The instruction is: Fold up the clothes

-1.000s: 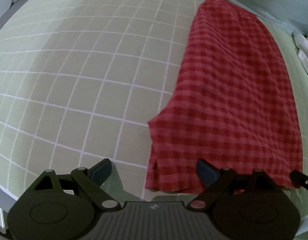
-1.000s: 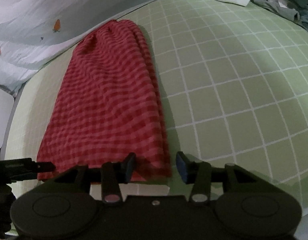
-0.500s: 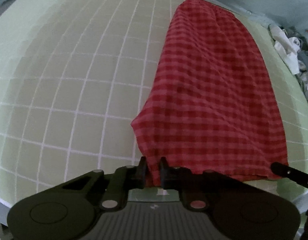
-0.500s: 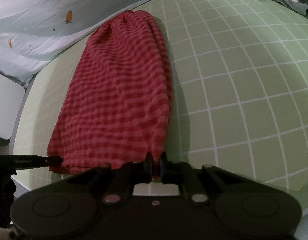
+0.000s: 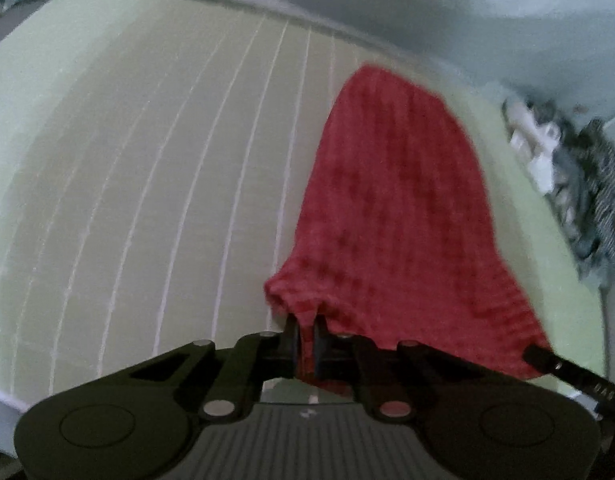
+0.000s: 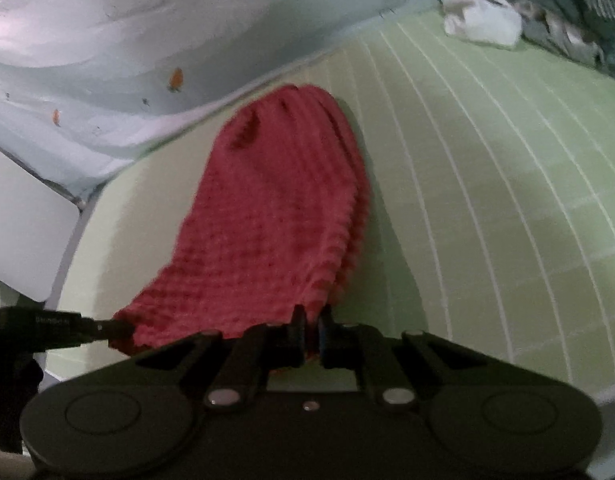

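I'm clamping both near corners of the red checked garment [image 5: 391,208], left gripper [image 5: 305,330] and right gripper [image 6: 312,322]; shallow bites risk slipping mid-fold

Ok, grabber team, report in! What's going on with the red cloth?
Left tool shut on red cloth, near corner. Right tool shut on the other near corner. Near edge lifted off green mat. Nothing in the way; clothes pile far off.

— That red checked garment [image 5: 391,216]?
— Soft woven cloth, crinkled, matt.
— And the green gridded mat [image 6: 487,184]?
— Smooth, dull. The grippers' bodies look like matt black plastic.
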### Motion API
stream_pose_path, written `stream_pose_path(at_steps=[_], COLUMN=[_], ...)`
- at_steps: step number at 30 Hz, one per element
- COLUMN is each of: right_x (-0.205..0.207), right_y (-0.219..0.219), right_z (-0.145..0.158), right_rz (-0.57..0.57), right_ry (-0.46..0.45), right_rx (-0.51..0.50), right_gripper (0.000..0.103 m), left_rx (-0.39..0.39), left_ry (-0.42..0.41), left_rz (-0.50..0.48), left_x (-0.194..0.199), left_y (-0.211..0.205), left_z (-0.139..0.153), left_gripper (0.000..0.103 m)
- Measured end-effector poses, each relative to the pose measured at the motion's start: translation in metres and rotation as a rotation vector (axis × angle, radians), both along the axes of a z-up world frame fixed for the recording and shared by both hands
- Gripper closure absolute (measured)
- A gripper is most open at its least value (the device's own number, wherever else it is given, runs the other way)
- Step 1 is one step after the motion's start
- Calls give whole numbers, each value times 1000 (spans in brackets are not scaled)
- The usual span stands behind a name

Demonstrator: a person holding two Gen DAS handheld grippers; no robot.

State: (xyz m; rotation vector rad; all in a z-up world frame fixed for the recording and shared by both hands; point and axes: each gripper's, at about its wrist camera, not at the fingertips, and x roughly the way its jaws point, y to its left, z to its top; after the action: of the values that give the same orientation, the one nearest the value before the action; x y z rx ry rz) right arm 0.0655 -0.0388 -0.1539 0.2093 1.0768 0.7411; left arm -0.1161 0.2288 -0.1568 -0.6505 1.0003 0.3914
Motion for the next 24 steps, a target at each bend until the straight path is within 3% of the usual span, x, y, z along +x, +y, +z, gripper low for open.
stream_pose_path(at_steps=[11, 17, 20, 22, 24], right_x=[60, 124, 166, 191, 210], right_y=[20, 44, 56, 62, 70], right_z=[37, 45, 39, 34, 31], right_rz=[-25, -29, -104, -174, -234], right_ry=[-72, -64, -13, -14, -37], right_rx=[134, 179, 245, 281, 252], right_gripper=[98, 98, 98, 92, 73], left_rx=[33, 71, 56, 43, 62], left_ry=[-130, -156, -213, -244, -242], left_rz=[21, 8, 54, 108, 162], left_x=[53, 110, 138, 155, 166], left_y=[29, 59, 82, 97, 108], left_z=[42, 55, 61, 60, 56], left_gripper=[96, 96, 96, 88, 64])
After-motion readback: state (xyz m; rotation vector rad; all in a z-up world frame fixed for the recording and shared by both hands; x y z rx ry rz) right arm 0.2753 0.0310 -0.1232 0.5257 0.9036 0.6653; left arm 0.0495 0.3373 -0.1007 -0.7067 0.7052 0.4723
